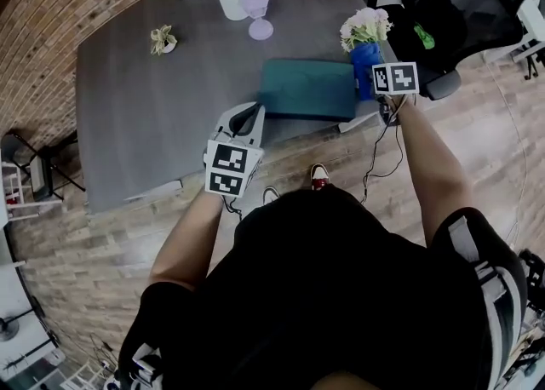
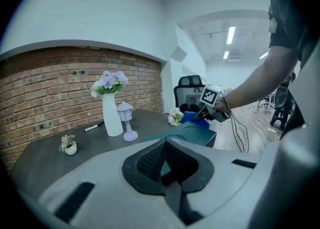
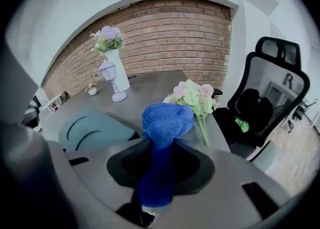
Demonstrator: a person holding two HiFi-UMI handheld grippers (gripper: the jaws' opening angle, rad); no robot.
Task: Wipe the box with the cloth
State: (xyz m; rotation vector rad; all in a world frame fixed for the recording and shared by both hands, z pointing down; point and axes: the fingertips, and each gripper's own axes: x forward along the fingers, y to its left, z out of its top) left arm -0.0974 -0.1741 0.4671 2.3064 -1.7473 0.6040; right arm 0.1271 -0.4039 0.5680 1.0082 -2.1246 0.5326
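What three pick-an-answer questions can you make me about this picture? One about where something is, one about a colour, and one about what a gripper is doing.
1. Where is the box?
A. On a shelf
B. On the table
C. In a bucket

2. What colour is the cloth?
A. Red
B. Yellow
C. Blue

3. How is the left gripper?
A. Shut, with nothing in it
B. Wide open
C. Squeezing a ball

Answers:
1 B: the head view shows the teal box lying on the dark tabletop.
2 C: the right gripper is shut on the cloth, which is plainly blue.
3 A: in the left gripper view its jaws meet at the tips with nothing held between them.
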